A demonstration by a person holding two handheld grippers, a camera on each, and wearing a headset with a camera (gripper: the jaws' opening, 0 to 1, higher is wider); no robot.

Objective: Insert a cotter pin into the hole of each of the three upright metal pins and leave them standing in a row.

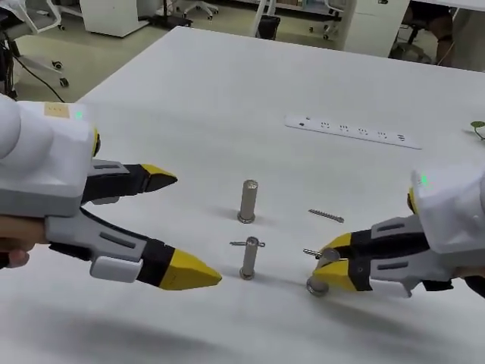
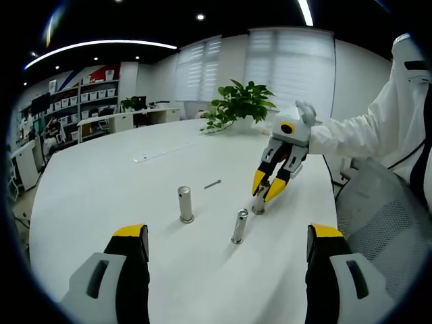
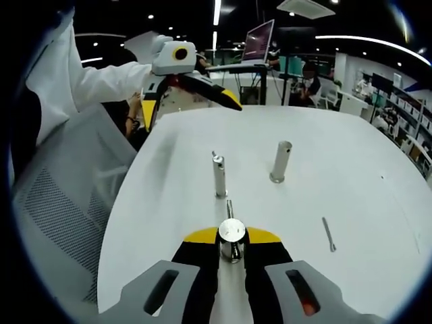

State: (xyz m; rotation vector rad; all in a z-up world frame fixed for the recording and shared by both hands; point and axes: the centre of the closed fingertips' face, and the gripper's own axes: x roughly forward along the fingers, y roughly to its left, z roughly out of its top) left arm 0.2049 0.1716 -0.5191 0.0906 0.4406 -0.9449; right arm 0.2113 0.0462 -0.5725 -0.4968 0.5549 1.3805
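Now, in the lower right of the head view, the right gripper is clamped on the nearest metal pin, its yellow tips pinching the shaft just under the top, with the pin's flanged foot showing below them at the white table. A short cotter-pin stub juts from beside that pin's top towards frame left; whether it sits through the hole I cannot tell. In the right gripper view the same pin's round top lies dead centre between the closed jaws at the bottom of the frame. Left of it, near the centre of the head view, the middle metal pin stands upright with a seated cotter pin crossing its head. Just above that stands the far metal pin, also upright, its top bare. A loose cotter pin lies flat on the table to the right of the far pin, above the right gripper and apart from it. The left gripper fills the left of the frame with jaws spread wide, holding nothing, its tips pointing at the middle and far pins but apart from both. A power strip lies in the upper right
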